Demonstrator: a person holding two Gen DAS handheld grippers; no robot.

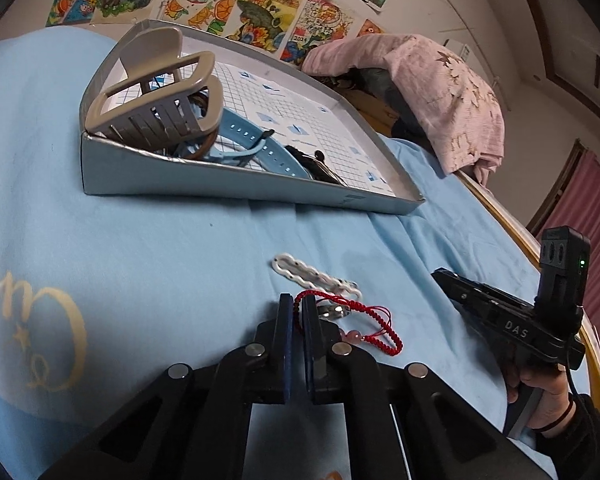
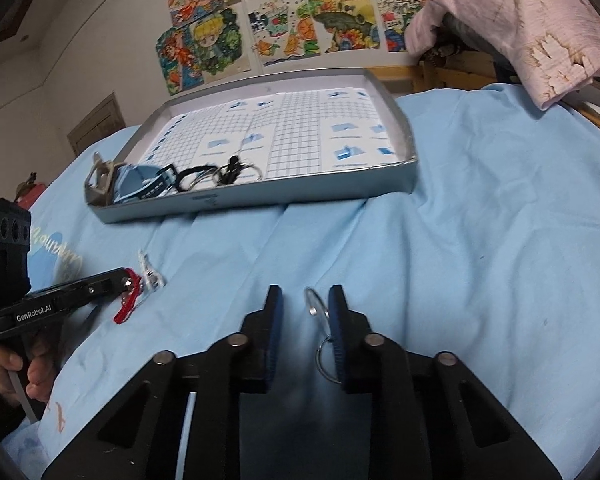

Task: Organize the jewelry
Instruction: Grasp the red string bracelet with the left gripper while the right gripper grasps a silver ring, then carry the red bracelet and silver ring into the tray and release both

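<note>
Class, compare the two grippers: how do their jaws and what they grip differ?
The left gripper has its jaws nearly shut, pinching the red braided bracelet. The right gripper has its jaws apart, with a metal ring against one finger, seemingly not clamped. Both sit low over the blue sheet.

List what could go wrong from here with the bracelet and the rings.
1. The left tool pinches only a thin bit of the red cord bracelet; its dangling loop could snag the white clip and drag it.
2. The metal rings sit against one pad of the open right tool, so closing may miss them.
</note>
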